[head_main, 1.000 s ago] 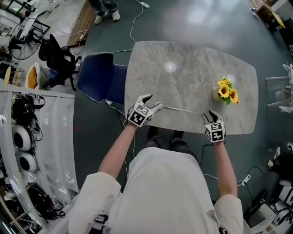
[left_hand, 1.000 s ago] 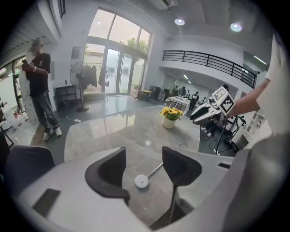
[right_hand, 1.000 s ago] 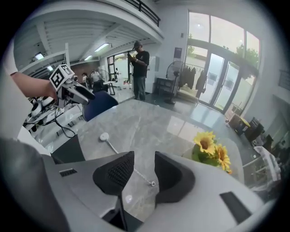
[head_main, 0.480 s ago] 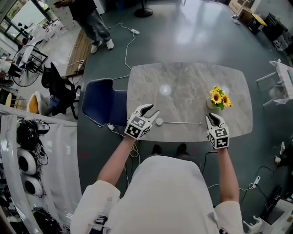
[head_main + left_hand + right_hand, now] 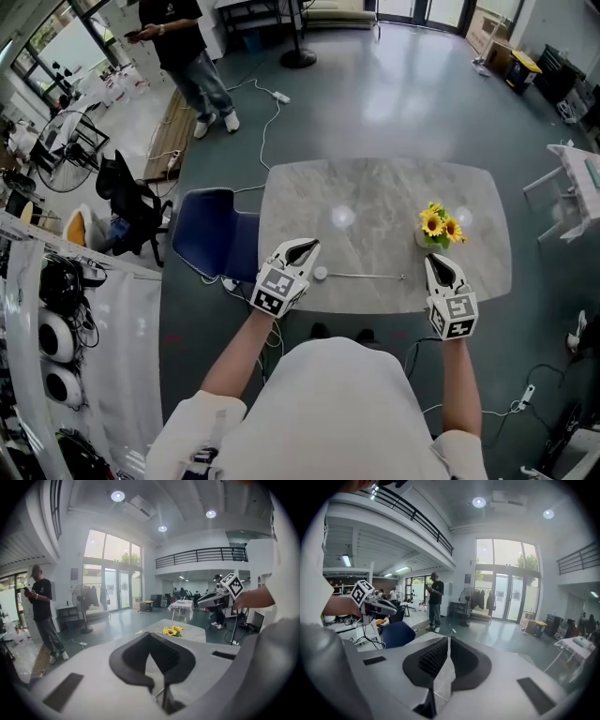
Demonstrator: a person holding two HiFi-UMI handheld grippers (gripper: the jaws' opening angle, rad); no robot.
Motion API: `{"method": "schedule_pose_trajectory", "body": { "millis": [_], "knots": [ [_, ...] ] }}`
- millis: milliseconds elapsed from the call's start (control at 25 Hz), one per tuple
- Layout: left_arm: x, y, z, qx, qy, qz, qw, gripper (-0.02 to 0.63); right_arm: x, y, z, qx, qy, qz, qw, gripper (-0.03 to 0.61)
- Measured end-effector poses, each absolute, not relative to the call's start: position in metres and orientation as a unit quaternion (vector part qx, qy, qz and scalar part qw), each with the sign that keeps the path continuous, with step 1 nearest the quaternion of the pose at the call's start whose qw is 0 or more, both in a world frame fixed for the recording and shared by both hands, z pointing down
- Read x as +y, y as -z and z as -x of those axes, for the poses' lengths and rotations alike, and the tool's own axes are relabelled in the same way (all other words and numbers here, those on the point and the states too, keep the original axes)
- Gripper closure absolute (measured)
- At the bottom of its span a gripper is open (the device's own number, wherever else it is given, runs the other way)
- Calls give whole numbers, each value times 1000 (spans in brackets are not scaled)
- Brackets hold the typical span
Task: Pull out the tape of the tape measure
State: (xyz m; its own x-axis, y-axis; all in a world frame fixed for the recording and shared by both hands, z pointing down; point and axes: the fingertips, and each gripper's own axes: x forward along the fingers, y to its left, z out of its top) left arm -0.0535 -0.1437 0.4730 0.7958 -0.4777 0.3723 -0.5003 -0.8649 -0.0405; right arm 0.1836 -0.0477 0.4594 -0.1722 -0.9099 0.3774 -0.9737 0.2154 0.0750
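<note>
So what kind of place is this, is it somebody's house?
Probably not a house: it looks like a big lab or workshop hall. There is an upstairs balcony railing, tall glass doors, and power cables trailing over a bare grey floor.

Grey marbled table (image 5: pixel 375 202), yellow sunflowers (image 5: pixel 438 225)

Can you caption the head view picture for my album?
Left gripper and right gripper, both shut, at a table with an extended tape measure.

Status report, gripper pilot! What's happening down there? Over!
Left gripper shut, empty. Right gripper shut, empty. Tape measure lying on table, tape pulled out, not held. Sunflowers beside right gripper, not blocking.
</note>
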Motion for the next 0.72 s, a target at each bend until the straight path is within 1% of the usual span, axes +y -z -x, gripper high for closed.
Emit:
{"method": "schedule_pose_trajectory", "body": {
  "millis": [120, 360, 720],
  "knots": [
    [-133, -459, 50, -267, -172, -947, 38, 606, -40, -446, -193, -766, -91, -618, 153, 538],
    [-118, -430, 46, -289, -117, -948, 61, 606, -33, -420, -208, -782, -69, -604, 137, 545],
    [-123, -418, 46, -312, -102, -943, 51, 606, -39, -409, -225, -788, -59, -602, 113, 545]
  ]
}}
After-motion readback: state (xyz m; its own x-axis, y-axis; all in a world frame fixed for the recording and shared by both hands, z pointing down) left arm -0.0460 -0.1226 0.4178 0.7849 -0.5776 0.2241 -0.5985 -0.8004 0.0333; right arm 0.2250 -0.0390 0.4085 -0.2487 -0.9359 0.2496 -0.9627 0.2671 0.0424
